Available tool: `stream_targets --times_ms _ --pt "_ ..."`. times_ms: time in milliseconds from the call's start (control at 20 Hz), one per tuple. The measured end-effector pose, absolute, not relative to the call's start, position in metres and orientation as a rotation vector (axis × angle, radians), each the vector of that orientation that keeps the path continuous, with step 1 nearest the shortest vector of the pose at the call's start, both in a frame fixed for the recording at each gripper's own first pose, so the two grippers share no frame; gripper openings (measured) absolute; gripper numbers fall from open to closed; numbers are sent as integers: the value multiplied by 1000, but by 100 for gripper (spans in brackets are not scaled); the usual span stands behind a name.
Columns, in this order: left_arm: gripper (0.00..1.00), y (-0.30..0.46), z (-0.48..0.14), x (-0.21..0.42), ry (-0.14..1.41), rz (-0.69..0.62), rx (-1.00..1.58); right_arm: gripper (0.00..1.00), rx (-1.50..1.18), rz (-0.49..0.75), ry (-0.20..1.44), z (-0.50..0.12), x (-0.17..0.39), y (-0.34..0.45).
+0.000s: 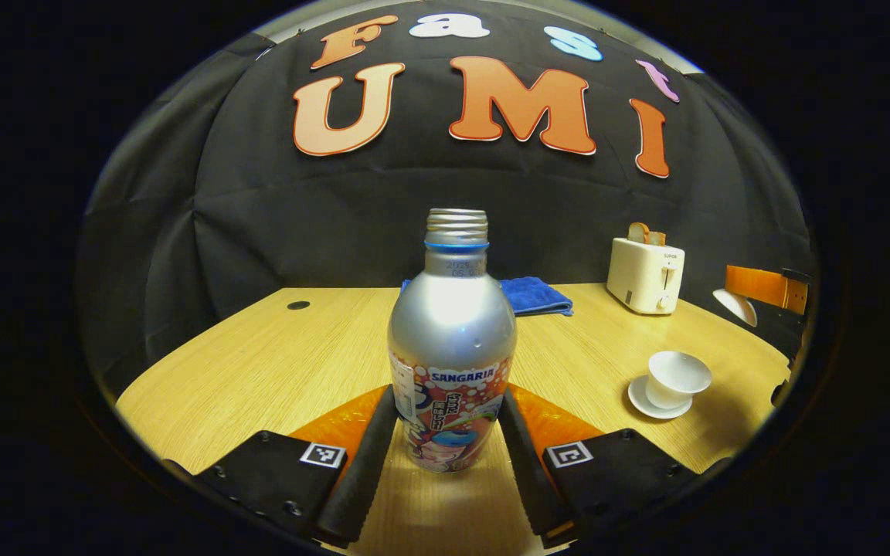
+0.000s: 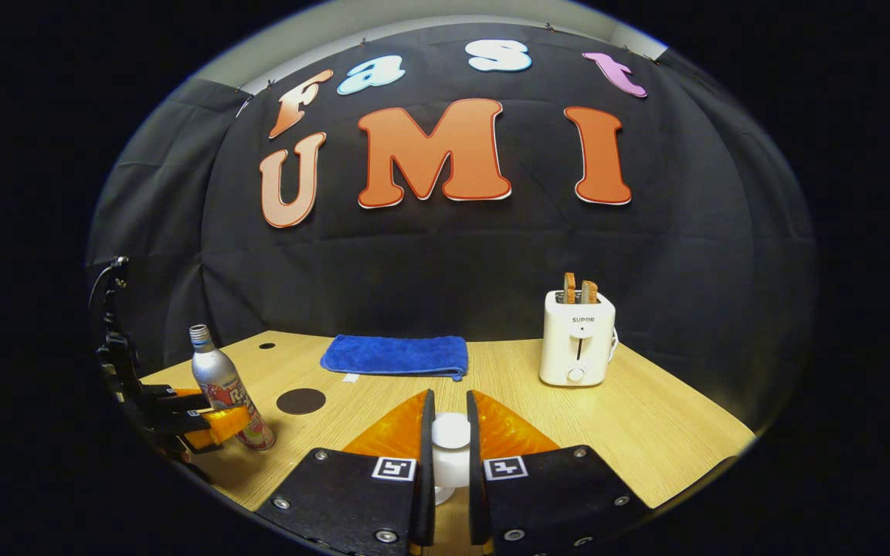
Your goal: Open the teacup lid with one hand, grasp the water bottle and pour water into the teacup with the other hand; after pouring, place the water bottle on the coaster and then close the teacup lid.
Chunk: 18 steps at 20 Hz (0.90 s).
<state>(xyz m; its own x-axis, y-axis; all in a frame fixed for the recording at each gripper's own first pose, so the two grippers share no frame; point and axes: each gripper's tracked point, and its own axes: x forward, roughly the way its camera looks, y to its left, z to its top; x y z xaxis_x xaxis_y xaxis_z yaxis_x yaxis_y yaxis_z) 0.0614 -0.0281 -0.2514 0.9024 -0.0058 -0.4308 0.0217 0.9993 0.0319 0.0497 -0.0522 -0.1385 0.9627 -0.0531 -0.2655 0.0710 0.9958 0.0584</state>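
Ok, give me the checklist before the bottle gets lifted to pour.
1. Teacup uncovered: ok, it stands open on its saucer.
2. Lid held out of the way: ok, the right tongs are shut on it, away from the cup.
3. Grip on the water bottle: ok, the left tongs press both sides at the label.
4. Bottle mouth open: ok, bare thread shows at the neck and there is no cap.
5. Coaster free for later: ok, nothing sits on it.
6. Water in the bottle: cannot tell, the metal body hides it.
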Motion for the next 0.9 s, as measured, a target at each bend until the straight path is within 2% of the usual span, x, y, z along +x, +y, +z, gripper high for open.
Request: stream_targets --times_ms 150,600,900 --pt "79 -29 -248 63 436 -13 62 17 71 -65 269 -138 48 -55" --pt "79 -42 -232 78 423 -34 374 17 68 -90 235 -122 44 -73" --pt "79 -64 -234 89 405 -103 590 18 86 -114 221 -117 39 -90"
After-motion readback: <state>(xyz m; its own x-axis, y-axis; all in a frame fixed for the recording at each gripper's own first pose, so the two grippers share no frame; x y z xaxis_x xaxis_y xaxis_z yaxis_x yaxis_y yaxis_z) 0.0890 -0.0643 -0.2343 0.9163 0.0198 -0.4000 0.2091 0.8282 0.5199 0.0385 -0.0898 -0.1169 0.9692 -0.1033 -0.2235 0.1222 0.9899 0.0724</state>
